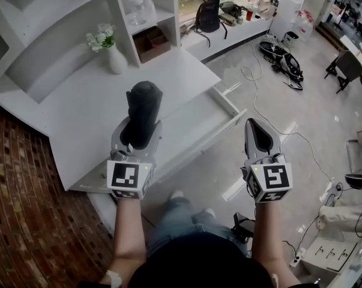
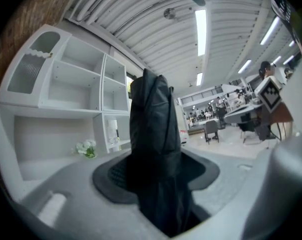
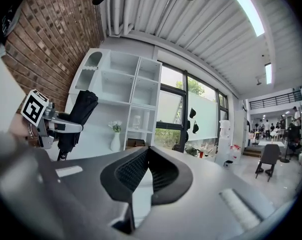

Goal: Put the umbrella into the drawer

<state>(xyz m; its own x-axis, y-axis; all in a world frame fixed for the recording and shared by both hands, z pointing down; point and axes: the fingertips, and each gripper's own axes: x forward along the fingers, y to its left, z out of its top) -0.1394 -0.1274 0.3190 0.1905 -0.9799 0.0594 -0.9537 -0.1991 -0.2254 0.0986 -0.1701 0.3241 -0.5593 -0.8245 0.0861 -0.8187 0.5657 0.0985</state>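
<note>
A folded black umbrella (image 1: 143, 110) stands upright between the jaws of my left gripper (image 1: 137, 134), which is shut on its lower part above the white desk top. In the left gripper view the umbrella (image 2: 153, 134) fills the middle and hides the gap of the left gripper (image 2: 158, 173). The white drawer (image 1: 226, 116) is pulled out from the desk, between my two grippers, and looks empty inside. My right gripper (image 1: 257, 131) hangs over the floor to the drawer's right. In the right gripper view its jaws (image 3: 148, 156) meet at the tips with nothing in them.
A white vase with flowers (image 1: 113, 54) stands on the desk (image 1: 78, 101) near white shelves; a brown box (image 1: 150, 41) sits in a cubby. A brick wall (image 1: 24, 209) runs at left. Cables (image 1: 271, 110), a backpack (image 1: 208, 14) and chairs lie beyond.
</note>
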